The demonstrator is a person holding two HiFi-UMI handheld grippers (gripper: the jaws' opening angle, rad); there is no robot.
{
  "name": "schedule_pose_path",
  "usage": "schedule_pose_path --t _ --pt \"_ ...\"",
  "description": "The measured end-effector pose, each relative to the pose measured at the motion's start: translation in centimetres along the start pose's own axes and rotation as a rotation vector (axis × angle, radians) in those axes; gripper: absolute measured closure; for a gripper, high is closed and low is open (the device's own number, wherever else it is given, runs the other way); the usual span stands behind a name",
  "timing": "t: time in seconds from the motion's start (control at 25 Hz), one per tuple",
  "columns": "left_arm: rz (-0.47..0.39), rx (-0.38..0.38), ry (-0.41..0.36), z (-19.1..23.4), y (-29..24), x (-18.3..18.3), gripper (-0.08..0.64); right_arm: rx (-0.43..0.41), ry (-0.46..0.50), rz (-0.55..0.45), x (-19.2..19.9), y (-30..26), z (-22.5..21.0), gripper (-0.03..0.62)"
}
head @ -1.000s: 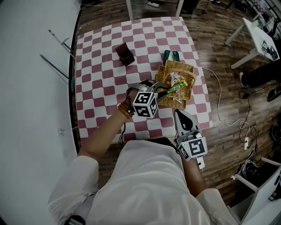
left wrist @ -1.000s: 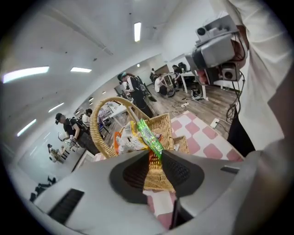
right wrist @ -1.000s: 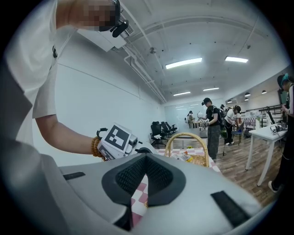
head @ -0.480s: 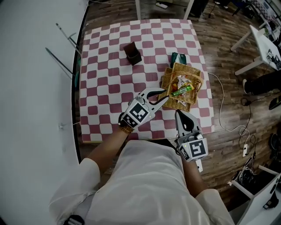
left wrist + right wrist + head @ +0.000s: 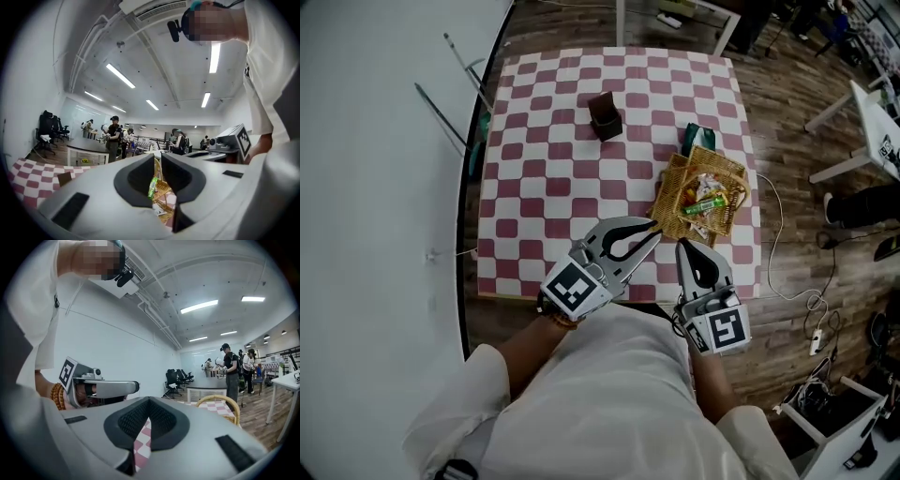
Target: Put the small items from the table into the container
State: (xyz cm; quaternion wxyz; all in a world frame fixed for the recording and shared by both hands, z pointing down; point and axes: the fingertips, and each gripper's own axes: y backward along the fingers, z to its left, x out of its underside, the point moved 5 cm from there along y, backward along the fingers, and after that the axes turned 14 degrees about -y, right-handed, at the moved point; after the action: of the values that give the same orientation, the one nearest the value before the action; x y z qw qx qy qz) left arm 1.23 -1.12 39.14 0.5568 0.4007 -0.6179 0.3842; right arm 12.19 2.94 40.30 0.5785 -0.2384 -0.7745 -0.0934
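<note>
A wicker basket [image 5: 719,156] stands near the right edge of the checked table [image 5: 553,187]; several small packets lie in it, with a green one [image 5: 705,204] on top. My left gripper [image 5: 654,228] hovers at the basket's near left corner, above the table's front edge. Its jaws are closing to a narrow gap with nothing between them. In the left gripper view [image 5: 157,161] the basket [image 5: 165,191] and the green packet [image 5: 153,186] show through that gap. My right gripper [image 5: 681,244] is beside it, shut and empty. The right gripper view [image 5: 149,401] shows the basket handle [image 5: 220,401] ahead.
A small brown box [image 5: 604,114] stands at the far middle of the table. A dark green packet [image 5: 697,136] lies just beyond the basket. White desks [image 5: 872,112] and cables [image 5: 787,272] are on the wooden floor to the right; a white wall runs along the left.
The left gripper drew back from the basket towards the person, rose and rolled over, and its jaws narrowed. The green packet stayed in the basket. The right gripper rose a little.
</note>
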Motion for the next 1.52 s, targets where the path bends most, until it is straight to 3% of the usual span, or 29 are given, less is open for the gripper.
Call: schedule_pose_path --t 0.44,1.52 --pt "0.034 -0.102 0.038 -0.9 3.1 -1.9 0.546 -0.091 0.017 -0.026 -3.0 -0.5 3.4 0.588" --pt "0.049 -0.103 0.081 -0.8 3.3 -1.4 0.546 -0.119 0.02 -0.03 -3.3 -0.7 4.1 0.588"
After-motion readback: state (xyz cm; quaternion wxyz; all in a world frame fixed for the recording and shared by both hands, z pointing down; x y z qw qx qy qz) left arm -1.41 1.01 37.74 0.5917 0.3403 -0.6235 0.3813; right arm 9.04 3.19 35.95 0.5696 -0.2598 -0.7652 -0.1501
